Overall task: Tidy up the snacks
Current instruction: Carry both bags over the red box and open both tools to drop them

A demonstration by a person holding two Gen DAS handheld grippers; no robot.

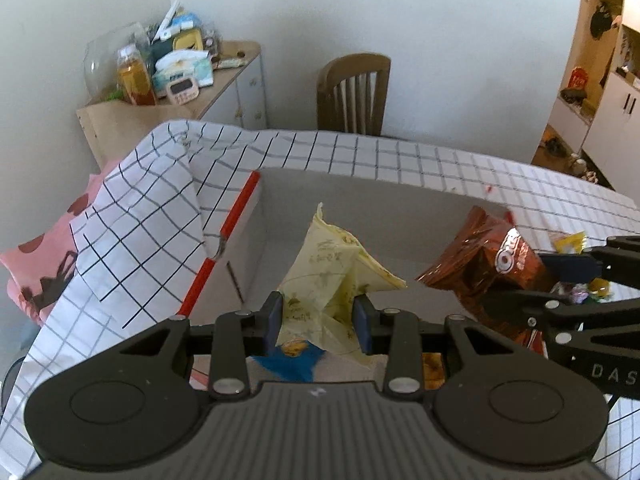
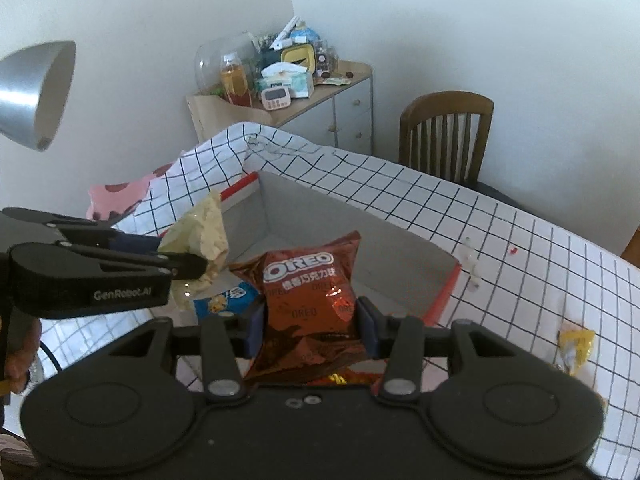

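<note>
Left wrist view, left tool [image 1: 320, 322] clamping yellow packet [image 1: 332, 280], right tool [image 2: 311, 326] gripping Oreo bag [image 2: 310, 300], bag bottom hidden

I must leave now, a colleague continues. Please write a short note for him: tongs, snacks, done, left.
Left tongs: shut on the pale yellow packet, held above the grey box.
Right tongs: shut on the brown Oreo bag, also over the box.
Done: a blue cookie packet lies below the tongs, seemingly inside the box.
Left: release both held packets into the box, then fetch the small yellow packet on the checked tablecloth.
</note>
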